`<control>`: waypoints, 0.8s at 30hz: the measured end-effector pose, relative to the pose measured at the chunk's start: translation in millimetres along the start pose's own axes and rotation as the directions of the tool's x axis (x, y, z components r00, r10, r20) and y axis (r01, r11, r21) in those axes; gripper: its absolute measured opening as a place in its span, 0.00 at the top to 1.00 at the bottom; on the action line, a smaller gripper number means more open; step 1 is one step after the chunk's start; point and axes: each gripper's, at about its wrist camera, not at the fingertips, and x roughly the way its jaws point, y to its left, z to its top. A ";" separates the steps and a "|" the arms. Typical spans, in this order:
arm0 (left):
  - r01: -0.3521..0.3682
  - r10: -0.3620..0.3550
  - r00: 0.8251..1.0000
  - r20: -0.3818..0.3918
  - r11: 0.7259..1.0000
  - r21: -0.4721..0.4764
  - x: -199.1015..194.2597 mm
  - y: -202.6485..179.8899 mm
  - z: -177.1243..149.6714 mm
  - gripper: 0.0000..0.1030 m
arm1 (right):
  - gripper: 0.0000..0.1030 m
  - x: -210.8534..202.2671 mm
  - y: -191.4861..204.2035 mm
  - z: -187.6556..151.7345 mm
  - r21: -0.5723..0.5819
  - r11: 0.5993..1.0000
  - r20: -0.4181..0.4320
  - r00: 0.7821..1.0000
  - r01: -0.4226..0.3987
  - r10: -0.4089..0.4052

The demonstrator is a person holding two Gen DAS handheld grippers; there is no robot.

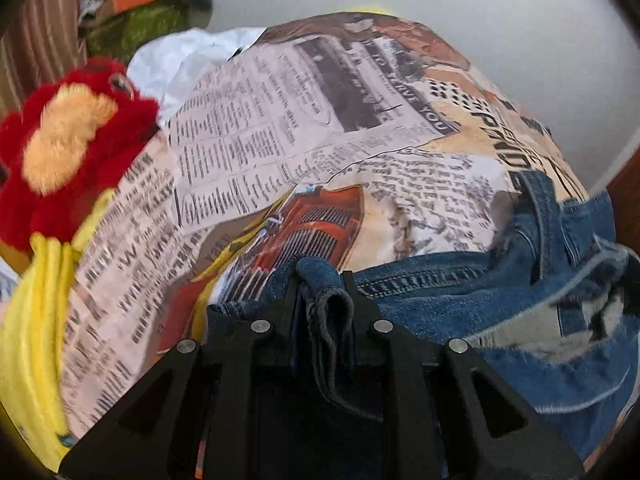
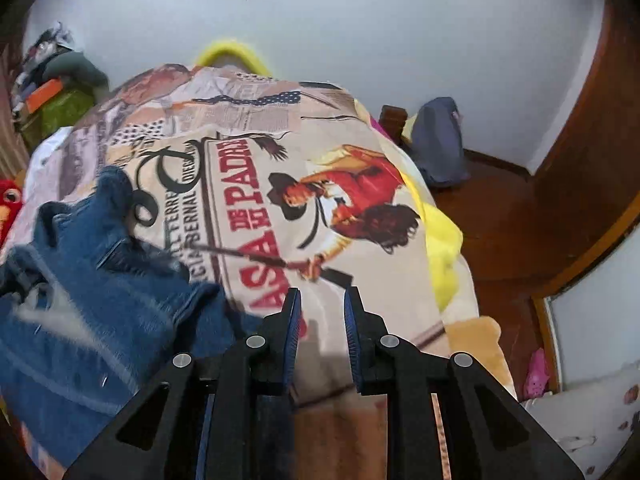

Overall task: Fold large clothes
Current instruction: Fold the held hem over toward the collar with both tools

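Blue denim jeans lie bunched on a bed with a newspaper-and-poster print cover. In the left wrist view my left gripper is shut on a folded edge of the jeans, and the denim droops back between the fingers. In the right wrist view the jeans sit heaped at the left, reaching behind the left finger. My right gripper hangs over the printed cover just right of the denim. Its jaws are closed to a narrow slit with nothing between the blue pads.
A red plush toy and a yellow blanket lie on the bed's left side, with white cloth behind. Piled clutter stands far left. Right of the bed are wooden floor and a grey bundle.
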 end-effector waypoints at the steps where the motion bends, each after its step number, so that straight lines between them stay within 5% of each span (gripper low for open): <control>1: -0.016 0.016 1.000 0.002 0.999 0.038 -5.9 -5.1 0.2 0.81 | 0.83 -4.2 -2.4 -2.6 -0.004 1.000 0.004 1.000 -0.006 0.006; 5: -0.071 0.068 0.997 0.022 0.983 0.169 -32.9 -21.4 5.5 0.72 | 0.83 -28.0 5.0 -13.6 -0.063 0.998 0.023 0.999 -0.030 0.031; 10: -0.095 0.066 0.988 0.137 0.972 0.216 -88.5 -27.1 2.3 0.18 | 0.83 -59.5 32.1 -28.8 -0.113 0.987 0.046 0.992 -0.114 0.120; 18: -0.070 0.040 0.995 0.086 0.927 0.368 -111.7 -41.2 -41.7 0.17 | 0.83 -88.6 78.8 -54.2 -0.178 0.951 0.013 0.965 -0.254 0.261; 24: -0.034 0.035 0.999 0.003 0.940 0.340 -79.9 -39.4 -73.5 0.17 | 0.83 -68.6 113.3 -69.3 -0.189 0.914 -0.112 0.933 -0.358 0.342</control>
